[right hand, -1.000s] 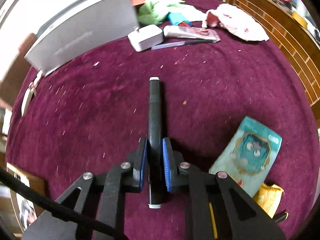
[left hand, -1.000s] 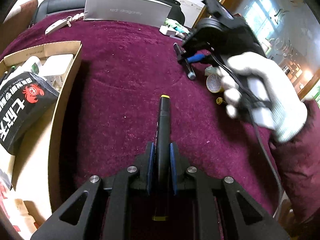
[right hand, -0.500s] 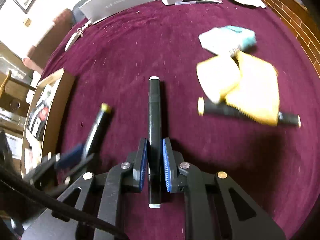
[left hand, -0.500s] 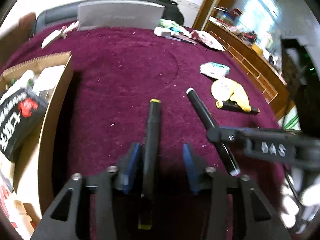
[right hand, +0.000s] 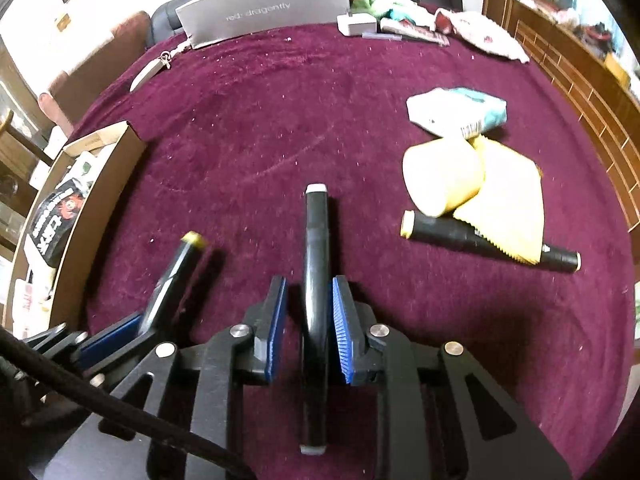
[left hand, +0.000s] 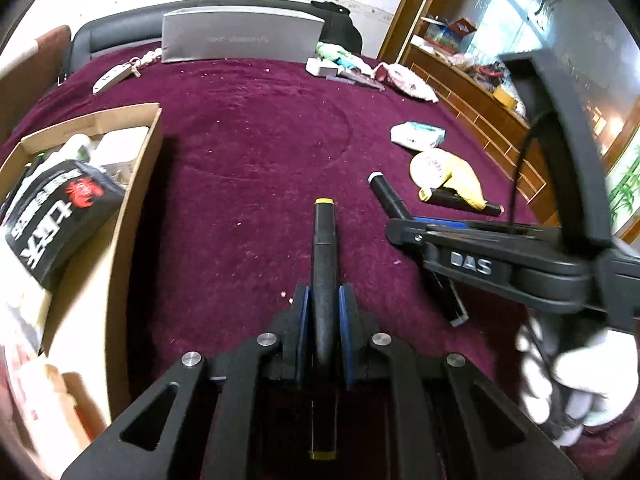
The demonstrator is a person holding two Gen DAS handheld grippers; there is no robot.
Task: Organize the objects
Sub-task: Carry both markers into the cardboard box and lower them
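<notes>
My left gripper (left hand: 324,300) is shut on a black marker with yellow caps (left hand: 324,248) that points forward over the maroon cloth. Just to its right, my right gripper (right hand: 308,312) has its jaws opening. A black marker with white caps (right hand: 316,264) stands between them, against the right pad, with a gap at the left pad (right hand: 276,320). The left wrist view shows that marker (left hand: 386,194) slanting down to the cloth under the right gripper (left hand: 404,232). The right wrist view shows the left gripper (right hand: 132,328) with its marker (right hand: 176,268) at lower left.
An open cardboard box (left hand: 148,160) with a black crab-print packet (left hand: 60,216) stands at the left. A third marker (right hand: 448,232) lies under a yellow packet (right hand: 508,188), near a teal tissue pack (right hand: 456,112). A grey box (right hand: 264,12) is at the back. A gloved hand (left hand: 576,380) holds the right gripper.
The right gripper swung in beside the left one with its marker, then its jaws parted. The left gripper opened for a moment and is shut again on the yellow-capped marker.
</notes>
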